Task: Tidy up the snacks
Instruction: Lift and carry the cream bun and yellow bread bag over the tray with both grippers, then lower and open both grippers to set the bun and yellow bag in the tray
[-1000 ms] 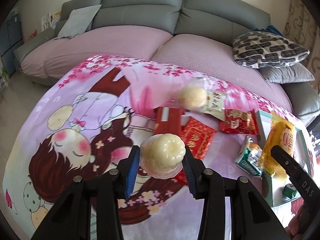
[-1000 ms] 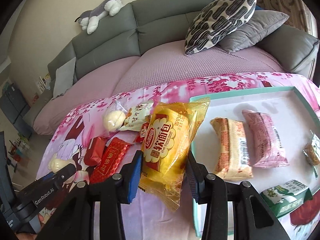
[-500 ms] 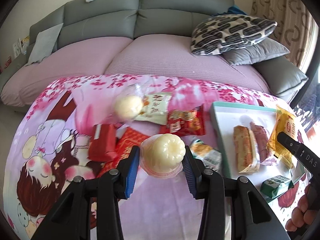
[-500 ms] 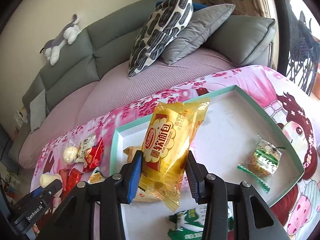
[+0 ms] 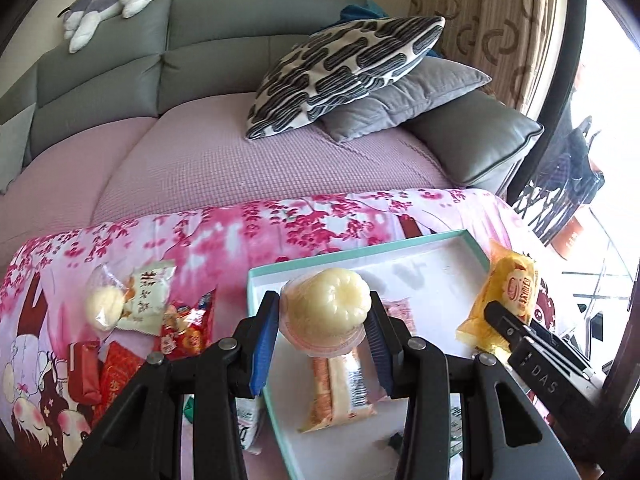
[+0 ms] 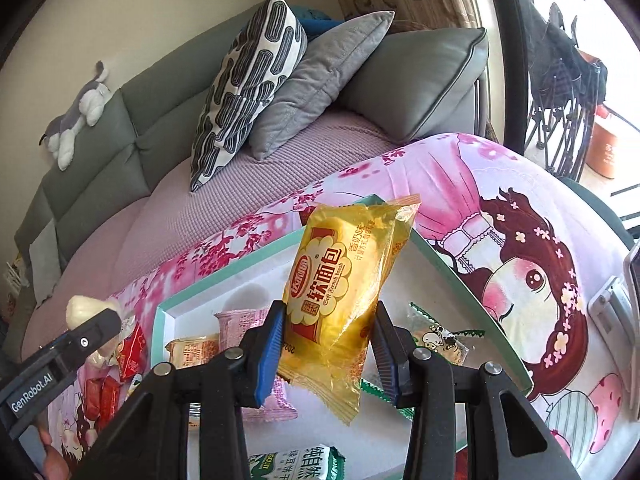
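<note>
My left gripper (image 5: 322,316) is shut on a pale ridged bun in clear wrap (image 5: 325,309) and holds it above the left part of the teal-rimmed white tray (image 5: 360,249). My right gripper (image 6: 329,334) is shut on a yellow soft-bread packet (image 6: 340,276) and holds it above the same tray (image 6: 224,277). That packet also shows at the right of the left wrist view (image 5: 505,298). An orange bread packet (image 5: 340,388), a pink packet (image 6: 244,320) and a small clear cookie bag (image 6: 438,338) lie in the tray.
Loose snacks lie left of the tray on the pink cartoon cloth (image 5: 200,240): a wrapped bun (image 5: 105,307), a white packet (image 5: 146,294), red packets (image 5: 186,330). A green-white packet (image 6: 296,460) lies at the tray's near edge. A grey sofa with cushions (image 5: 344,68) stands behind.
Both grippers have swung right with their loads, from over the loose snack pile to over the tray. Both stay shut.
</note>
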`<state>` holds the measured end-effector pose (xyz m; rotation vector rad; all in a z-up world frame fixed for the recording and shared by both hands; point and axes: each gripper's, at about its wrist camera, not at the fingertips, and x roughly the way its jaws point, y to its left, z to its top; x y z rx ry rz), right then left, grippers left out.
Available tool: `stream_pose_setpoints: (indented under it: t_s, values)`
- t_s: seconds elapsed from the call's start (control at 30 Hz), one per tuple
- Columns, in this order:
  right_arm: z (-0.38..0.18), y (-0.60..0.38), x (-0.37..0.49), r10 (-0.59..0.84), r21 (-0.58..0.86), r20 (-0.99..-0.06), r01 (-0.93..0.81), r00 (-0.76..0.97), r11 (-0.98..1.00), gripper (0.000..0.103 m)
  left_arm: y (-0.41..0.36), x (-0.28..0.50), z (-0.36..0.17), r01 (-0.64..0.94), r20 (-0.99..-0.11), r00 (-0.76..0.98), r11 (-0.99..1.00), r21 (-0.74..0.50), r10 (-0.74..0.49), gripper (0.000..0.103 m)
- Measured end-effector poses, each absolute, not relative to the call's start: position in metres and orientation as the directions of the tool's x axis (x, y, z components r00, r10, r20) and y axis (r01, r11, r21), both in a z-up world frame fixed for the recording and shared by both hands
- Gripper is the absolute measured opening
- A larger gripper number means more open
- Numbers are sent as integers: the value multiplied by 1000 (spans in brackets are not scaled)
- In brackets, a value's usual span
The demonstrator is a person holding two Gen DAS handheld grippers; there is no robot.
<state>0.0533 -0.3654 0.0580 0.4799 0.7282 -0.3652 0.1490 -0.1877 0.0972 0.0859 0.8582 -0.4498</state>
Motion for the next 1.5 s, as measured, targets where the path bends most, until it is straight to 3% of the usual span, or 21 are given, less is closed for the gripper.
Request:
stream_pose_setpoints:
  t_s: [0.5,1.5]
  values:
    - [29,-393,64,-144,275,-761,515,633,812,44,-277,179,64,496,-823,440,861,-111,-359,44]
    - [14,-398,77,-114,274,-782,502,612,820,45,-290,193,26,439,-880,392,895,-78,-269,44]
